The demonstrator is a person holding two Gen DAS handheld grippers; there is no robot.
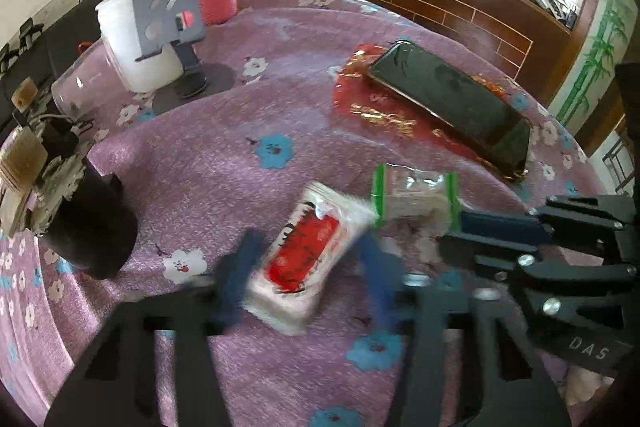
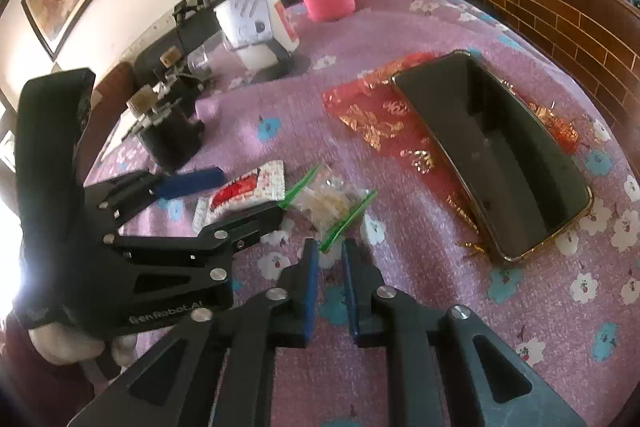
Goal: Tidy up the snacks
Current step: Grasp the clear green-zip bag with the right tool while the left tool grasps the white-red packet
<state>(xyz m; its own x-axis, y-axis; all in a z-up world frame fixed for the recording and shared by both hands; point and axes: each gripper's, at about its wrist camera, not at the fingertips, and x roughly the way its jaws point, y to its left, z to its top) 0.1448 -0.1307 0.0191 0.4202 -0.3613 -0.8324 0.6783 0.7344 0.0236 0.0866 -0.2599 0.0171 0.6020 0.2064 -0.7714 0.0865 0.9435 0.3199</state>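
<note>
Purple flowered tablecloth [image 1: 240, 99]: left gripper [image 1: 304, 267] is seemingly clenching the red-and-white snack packet [image 1: 310, 259]; right gripper [image 2: 330, 259] is pinching the neighbouring green-edged clear packet [image 2: 328, 203], which risks slipping.

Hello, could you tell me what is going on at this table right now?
A person is sorting snacks with a hand-held gripper in each hand. The left gripper has its fingers around a red-and-white snack packet on the purple flowered tablecloth. The right gripper is at the green-edged clear snack bag, its edge between the fingers. The black tray, lying on a red and gold pouch, holds nothing yet.
</note>
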